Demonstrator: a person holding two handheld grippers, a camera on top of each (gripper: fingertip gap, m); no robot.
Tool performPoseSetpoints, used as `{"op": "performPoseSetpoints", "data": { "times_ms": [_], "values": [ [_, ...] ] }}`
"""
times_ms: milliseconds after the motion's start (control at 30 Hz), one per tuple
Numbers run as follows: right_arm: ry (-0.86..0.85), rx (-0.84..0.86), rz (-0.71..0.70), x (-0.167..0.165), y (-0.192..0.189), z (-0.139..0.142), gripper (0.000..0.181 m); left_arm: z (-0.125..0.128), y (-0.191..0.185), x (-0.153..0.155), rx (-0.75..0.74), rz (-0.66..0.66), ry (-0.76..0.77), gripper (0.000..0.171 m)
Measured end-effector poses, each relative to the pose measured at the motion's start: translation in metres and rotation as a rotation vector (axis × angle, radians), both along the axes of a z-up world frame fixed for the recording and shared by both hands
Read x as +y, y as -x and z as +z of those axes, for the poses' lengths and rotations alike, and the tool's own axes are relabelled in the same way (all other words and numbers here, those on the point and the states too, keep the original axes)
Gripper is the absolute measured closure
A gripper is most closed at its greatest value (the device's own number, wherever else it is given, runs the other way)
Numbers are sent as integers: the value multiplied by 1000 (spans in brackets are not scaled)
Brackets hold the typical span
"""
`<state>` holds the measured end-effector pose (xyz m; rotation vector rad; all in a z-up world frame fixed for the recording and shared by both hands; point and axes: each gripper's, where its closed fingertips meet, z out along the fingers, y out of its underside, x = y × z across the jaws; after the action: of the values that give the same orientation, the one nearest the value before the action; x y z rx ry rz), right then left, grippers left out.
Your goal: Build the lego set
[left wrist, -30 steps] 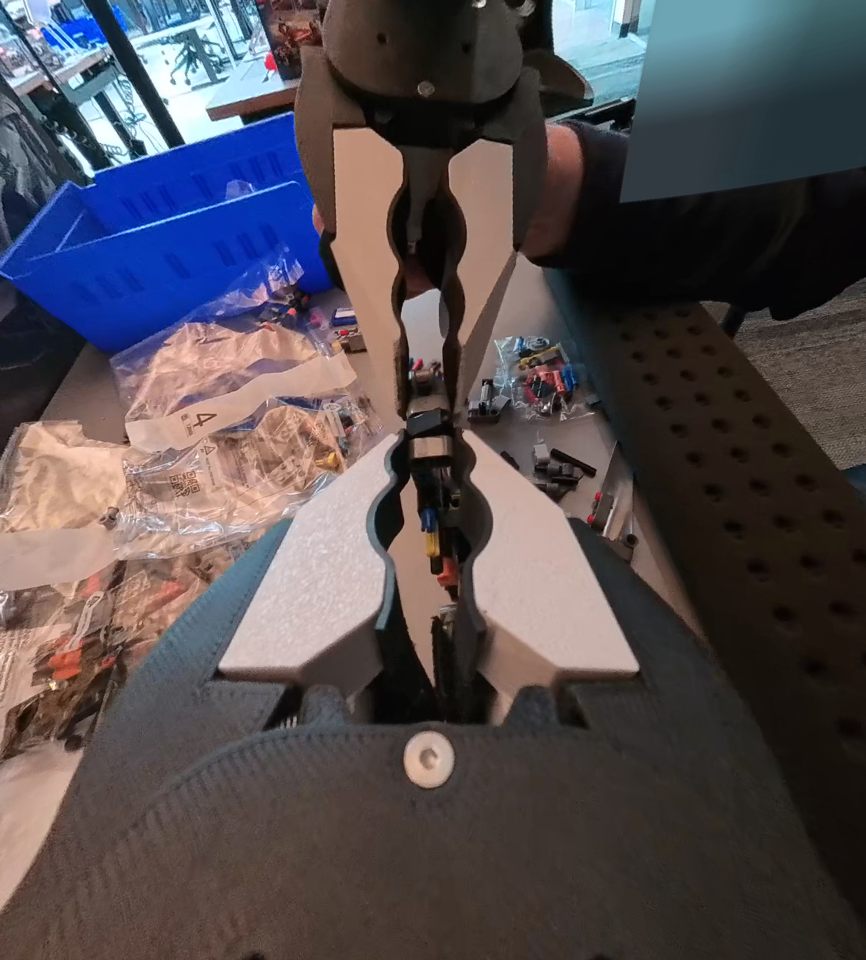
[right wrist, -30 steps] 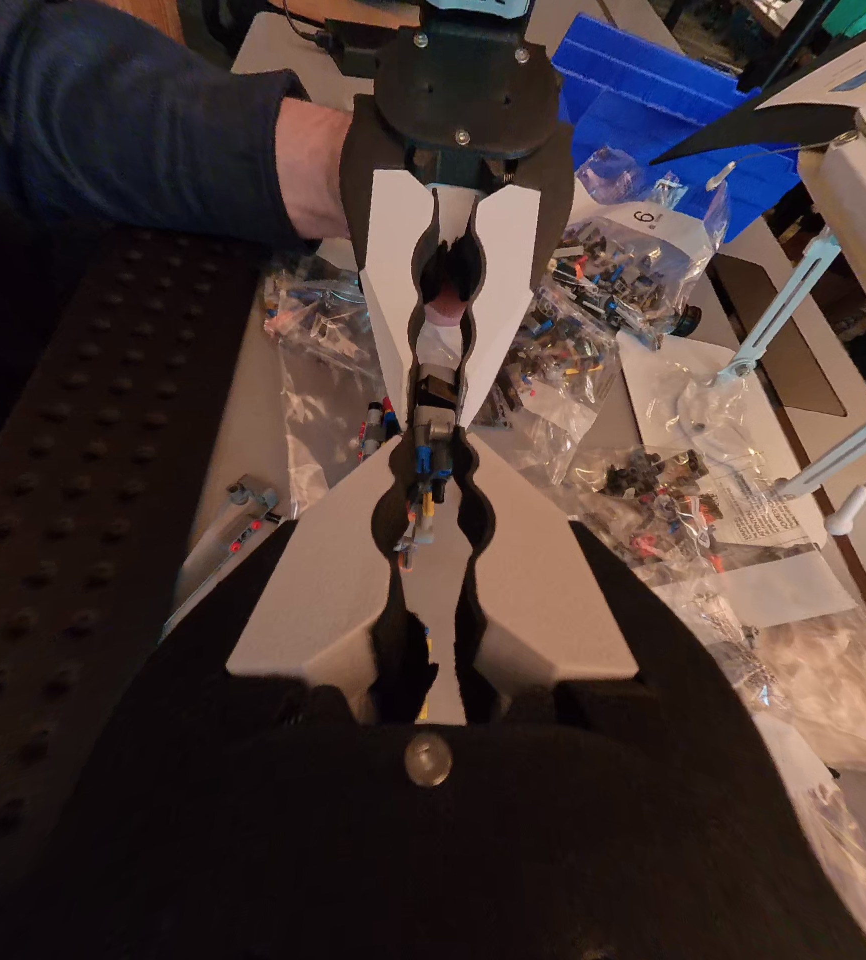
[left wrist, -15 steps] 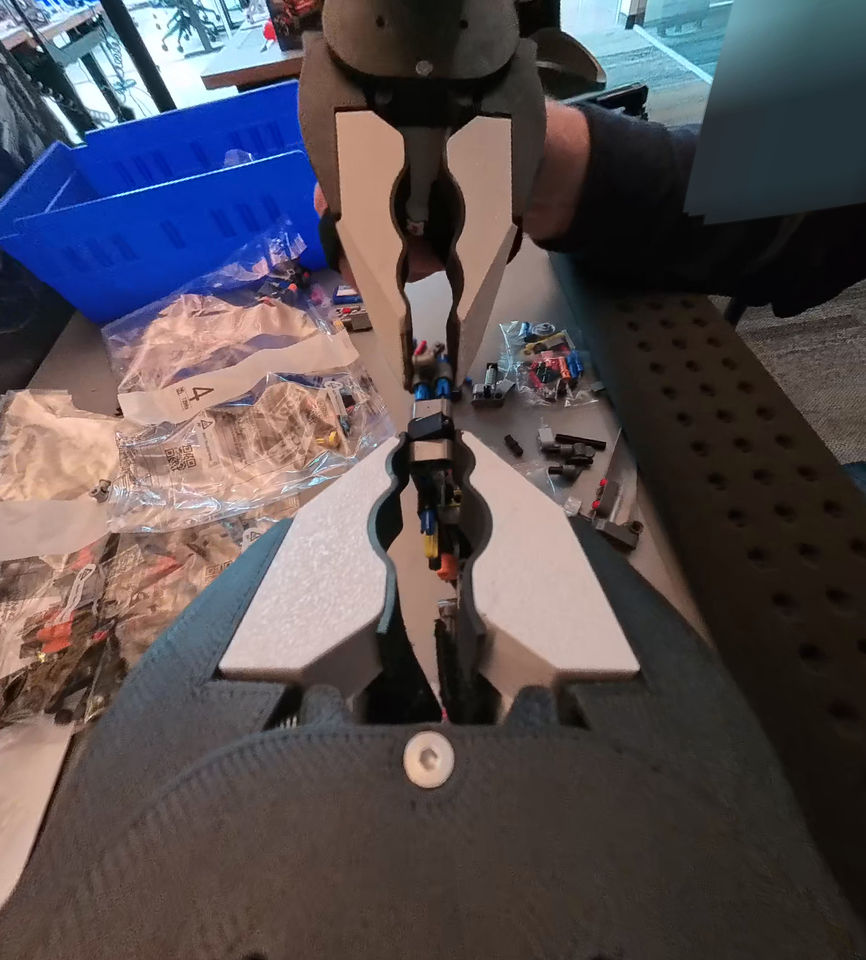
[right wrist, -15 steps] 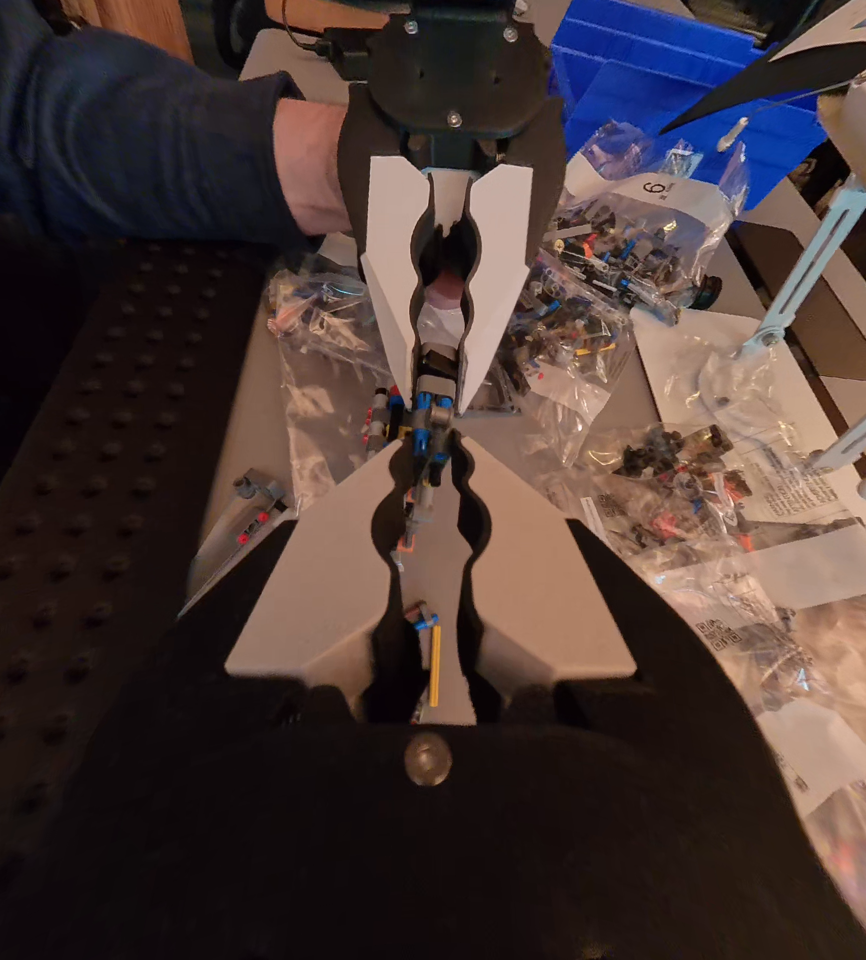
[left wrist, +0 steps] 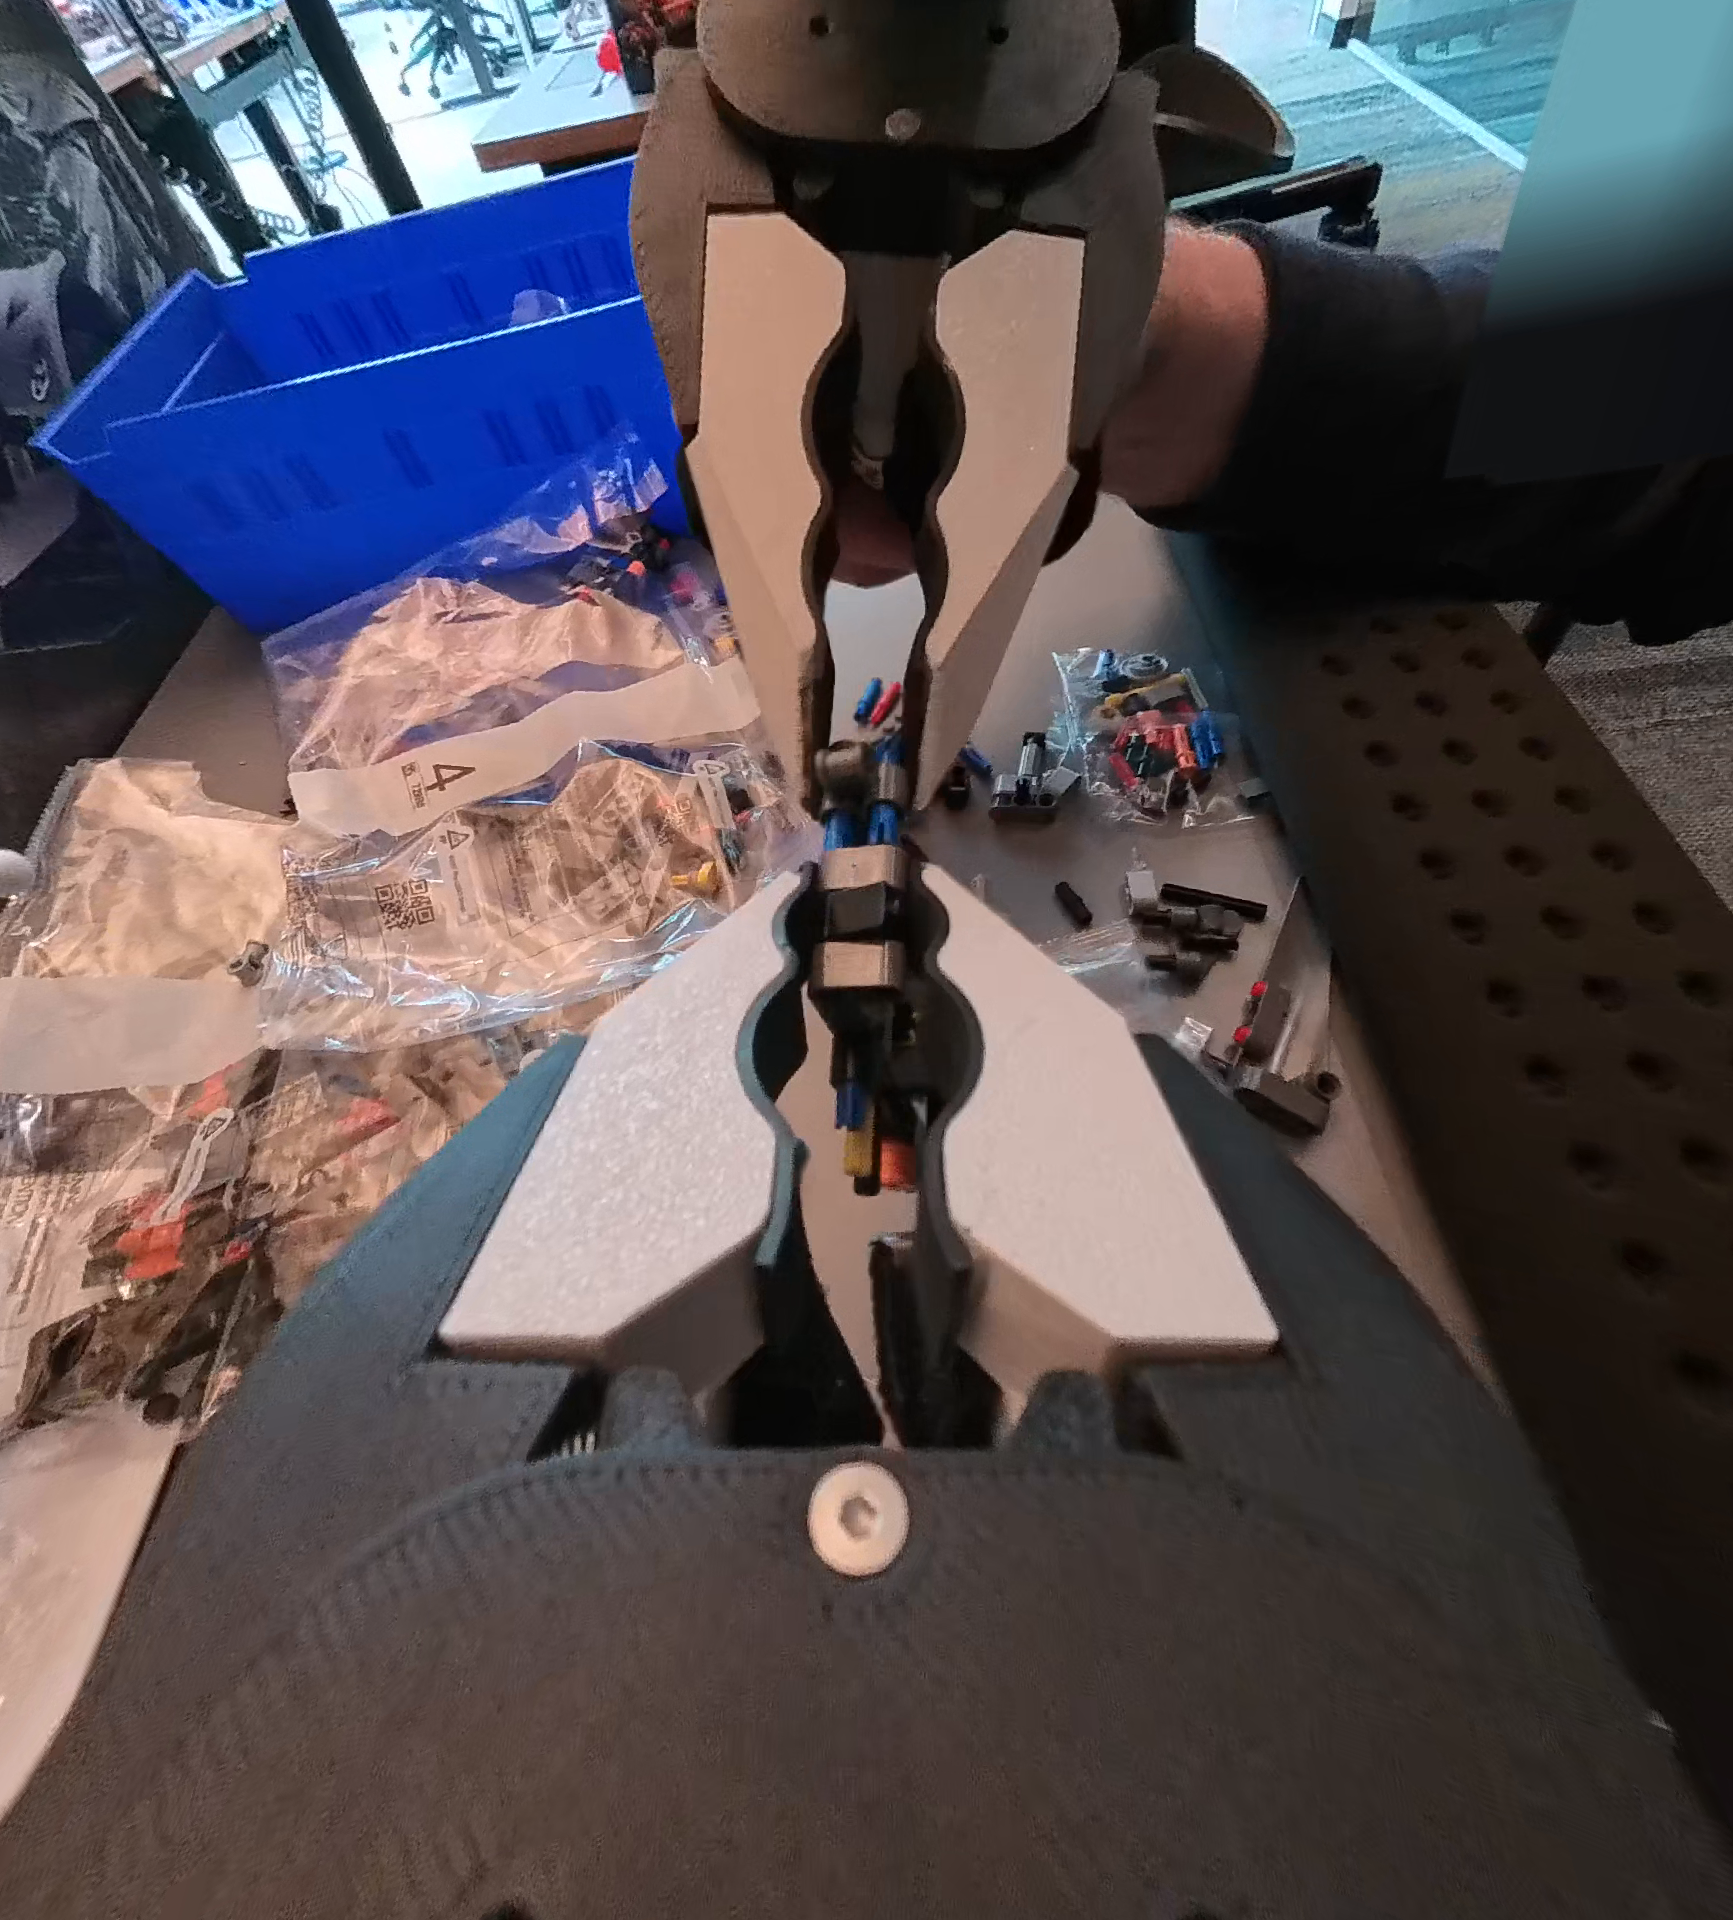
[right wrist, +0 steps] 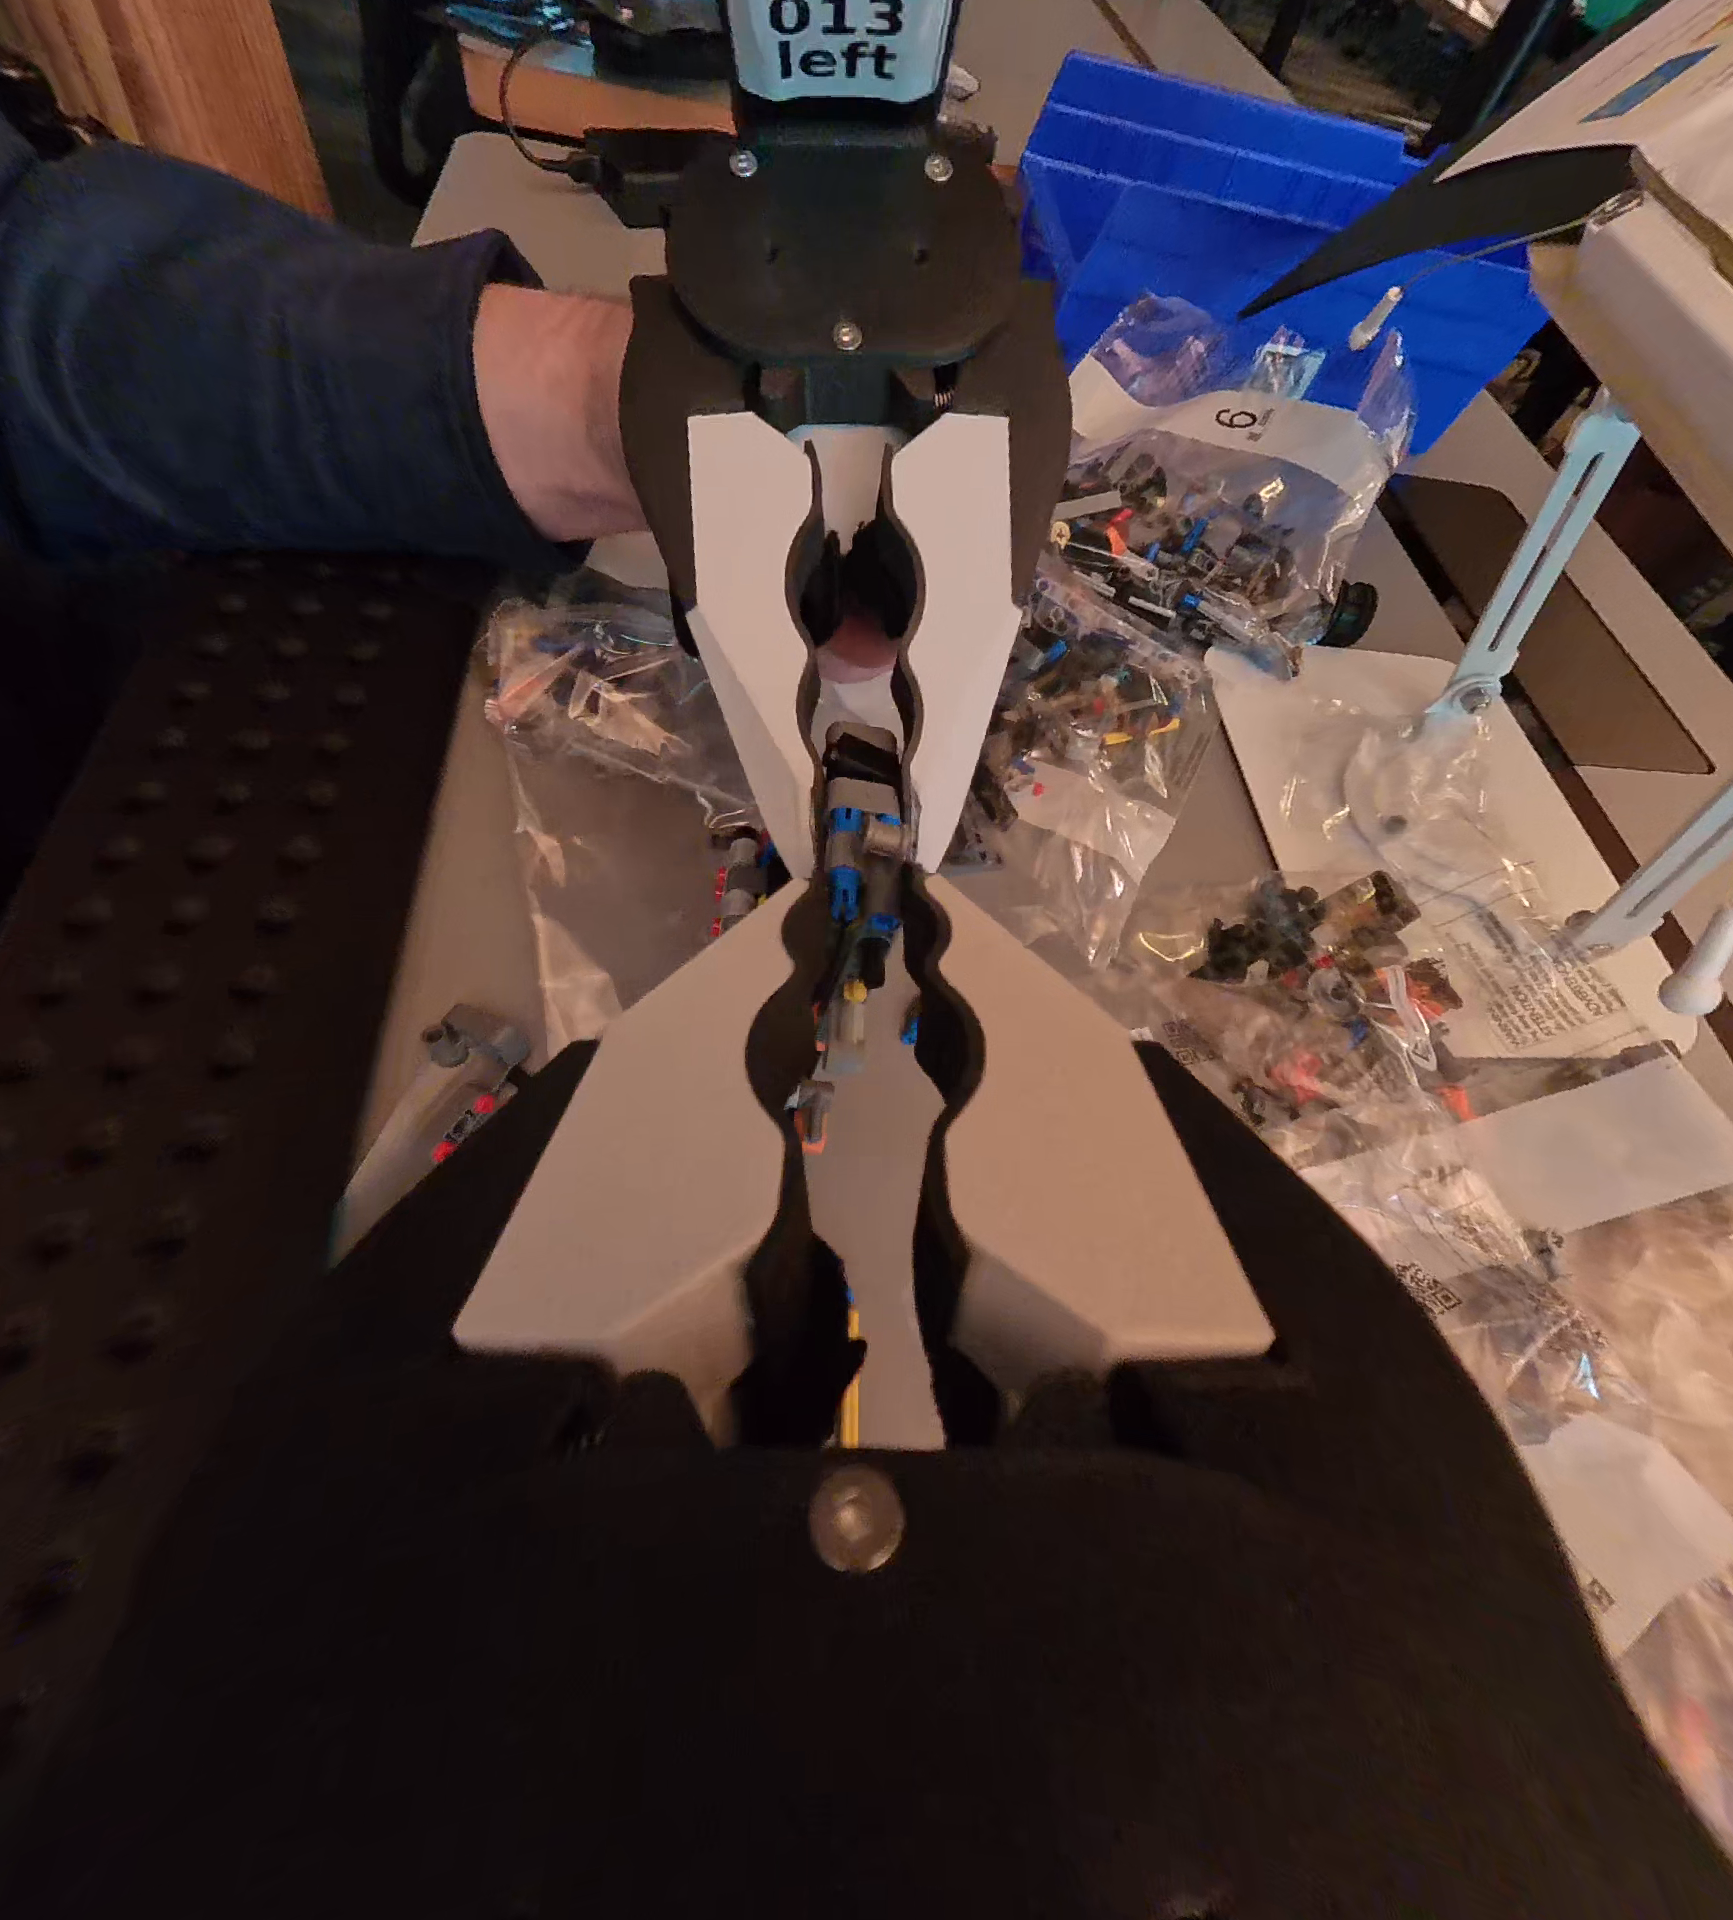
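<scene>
My left gripper (left wrist: 862, 881) is shut on a grey and black lego assembly (left wrist: 857, 930), held upright above the table. My right gripper (left wrist: 862, 798) comes in from the far side, tip to tip with the left. It is shut on a small grey connector (left wrist: 844, 771) whose two blue pins (left wrist: 877, 826) run into the top of the assembly. In the right wrist view my right gripper (right wrist: 862, 885) faces the left gripper (right wrist: 860, 857), with the joined parts (right wrist: 857, 821) between them. More blue, yellow and orange parts hang below the assembly.
Clear bags of parts (left wrist: 488, 810) cover the left of the grey table (left wrist: 1101, 852), with blue bins (left wrist: 374, 436) behind. Loose small parts (left wrist: 1189, 914) and a small open bag (left wrist: 1153, 738) lie to the right. A black perforated mat (left wrist: 1568, 987) borders the table. A white box (right wrist: 1724, 239) and white stand legs (right wrist: 1527, 592) stand nearby. Left and right tips are no more than a few centimetres apart.
Both grippers have shifted a little over the table. A small gap has opened between their tips, and the two blue pins now show between the connector and the assembly.
</scene>
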<state>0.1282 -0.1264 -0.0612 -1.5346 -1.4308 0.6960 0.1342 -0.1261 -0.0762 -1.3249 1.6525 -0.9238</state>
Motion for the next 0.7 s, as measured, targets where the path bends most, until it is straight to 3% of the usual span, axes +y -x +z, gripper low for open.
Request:
{"op": "performPoseSetpoints", "data": {
  "times_ms": [267,367,533,600,700],
  "values": [
    [12,18,14,-3,-5,6,172,3,0,-3,-10,-22,7,157],
    [18,53,-9,0,-11,9,181,0,7,3,-2,0,31,157],
    [86,-41,-22,5,-4,-17,155,3,3,1,-21,-6,27,157],
    [100,-66,-5,3,2,-25,170,1,-1,-2,-17,-21,22,157],
    [109,-60,-15,6,4,-25,177,0,1,0,-16,-14,21,156]
  ]
}}
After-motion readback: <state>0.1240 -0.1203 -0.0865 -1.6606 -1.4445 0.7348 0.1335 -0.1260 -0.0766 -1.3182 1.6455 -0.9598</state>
